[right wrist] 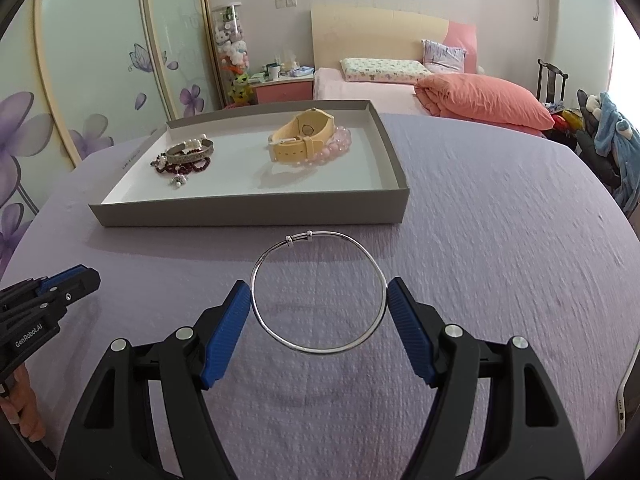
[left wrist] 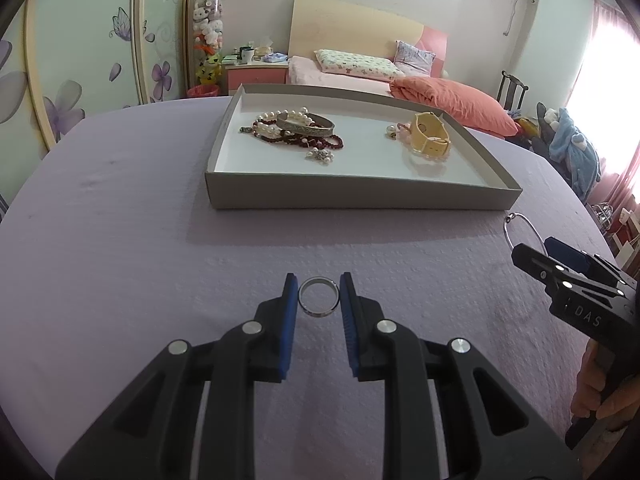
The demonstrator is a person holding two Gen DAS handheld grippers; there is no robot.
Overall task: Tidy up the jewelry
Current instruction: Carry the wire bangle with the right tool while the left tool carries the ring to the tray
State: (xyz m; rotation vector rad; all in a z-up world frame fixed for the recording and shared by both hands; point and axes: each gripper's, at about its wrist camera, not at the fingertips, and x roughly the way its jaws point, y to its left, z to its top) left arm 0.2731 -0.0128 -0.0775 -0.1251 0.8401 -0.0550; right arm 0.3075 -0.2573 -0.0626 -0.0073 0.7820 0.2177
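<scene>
A small silver ring (left wrist: 316,313) sits pinched between the blue pads of my left gripper (left wrist: 319,280), low over the purple tablecloth. My right gripper (right wrist: 318,283) is shut on a thin silver bangle (right wrist: 298,237), one pad on each side, and holds it just above the cloth. Beyond both stands a grey tray (left wrist: 360,196) with a white floor. It holds a silver cuff (left wrist: 310,127) on pearl and dark red bead strands, and a yellow watch (right wrist: 300,138) on pink beads. The right gripper (left wrist: 532,258) and left gripper (right wrist: 86,276) each show at the edge of the other's view.
The round table is covered by a purple cloth (right wrist: 500,220). A phone (right wrist: 626,400) lies at its right edge. Behind the table are a bed with an orange duvet (right wrist: 480,100), a flowered wardrobe (right wrist: 100,80) on the left and a dark chair (right wrist: 552,80).
</scene>
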